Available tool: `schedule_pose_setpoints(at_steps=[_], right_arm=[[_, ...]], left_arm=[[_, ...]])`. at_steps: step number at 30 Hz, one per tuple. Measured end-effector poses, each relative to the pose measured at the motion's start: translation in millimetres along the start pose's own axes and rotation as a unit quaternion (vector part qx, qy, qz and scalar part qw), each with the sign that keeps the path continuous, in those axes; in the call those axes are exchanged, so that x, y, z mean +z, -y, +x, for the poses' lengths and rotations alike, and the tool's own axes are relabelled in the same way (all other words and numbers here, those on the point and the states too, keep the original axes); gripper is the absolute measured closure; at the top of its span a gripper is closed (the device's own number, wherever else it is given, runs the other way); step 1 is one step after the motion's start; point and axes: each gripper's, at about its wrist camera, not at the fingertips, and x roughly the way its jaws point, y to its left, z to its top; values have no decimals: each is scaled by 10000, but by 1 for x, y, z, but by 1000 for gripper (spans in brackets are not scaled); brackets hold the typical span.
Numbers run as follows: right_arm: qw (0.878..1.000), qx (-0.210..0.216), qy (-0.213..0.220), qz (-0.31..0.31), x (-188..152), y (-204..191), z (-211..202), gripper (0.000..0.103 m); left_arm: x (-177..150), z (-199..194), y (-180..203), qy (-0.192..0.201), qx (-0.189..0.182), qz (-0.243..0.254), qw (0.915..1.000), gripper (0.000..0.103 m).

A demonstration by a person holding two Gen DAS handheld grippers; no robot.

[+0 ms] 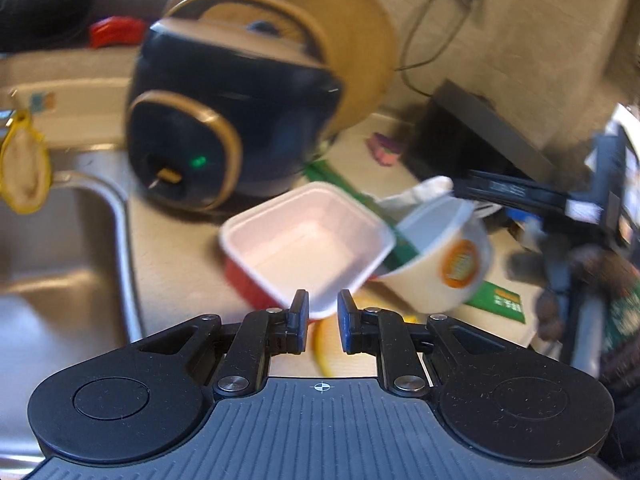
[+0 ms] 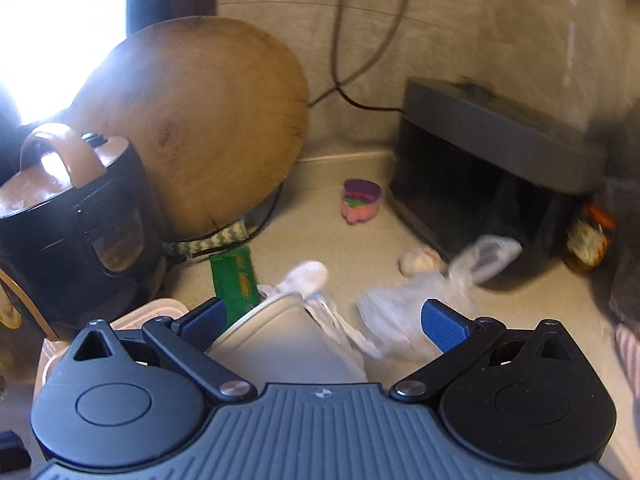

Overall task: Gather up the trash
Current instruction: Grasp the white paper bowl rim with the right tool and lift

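Note:
In the left wrist view my left gripper [image 1: 323, 304] is shut on the near rim of a square red tray with a white inside [image 1: 308, 240] and holds it tilted above the counter. A white paper cup with an orange label [image 1: 444, 264] leans against the tray's right side. In the right wrist view my right gripper [image 2: 320, 316] is open, its jaws wide around that cup [image 2: 288, 340], which lies between them. Crumpled white plastic [image 2: 404, 312] and a tissue wad [image 2: 420, 260] lie just beyond. A green wrapper [image 2: 234, 280] lies by the cup.
A black and gold cooker [image 1: 224, 120] and a round wooden board [image 2: 200, 120] stand at the back left. A steel sink [image 1: 52, 260] lies to the left. A dark box [image 2: 500, 168] stands at the back right, a coloured silicone mould [image 2: 362, 202] before it.

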Motion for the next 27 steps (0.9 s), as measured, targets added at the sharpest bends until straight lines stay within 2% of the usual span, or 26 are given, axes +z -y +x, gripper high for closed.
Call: schedule_pose_setpoints(at_steps=[5,12,20,23,27], right_arm=[[9982,-441,-91,384,-19,28,-13,0],[9911,-800,-613,870,-56,58,-12,0],[9847,-872,-851,1243,-84,74,-12,0],[9835,-913,-897,1282,-93,77,-17,0],[9846,-753,-784,1370,-102,78,-30,0]], left_arm=[[-2,7,-8,-199,-115,-37,9997,85],[-9,18,0,-425,-402,116,9982,85],[-6,29,6,-501,-526,68,9973,85],[-8,36,8,-570,-492,159,9970,85],[-12,47,14,-673,-436,381,9961,85]])
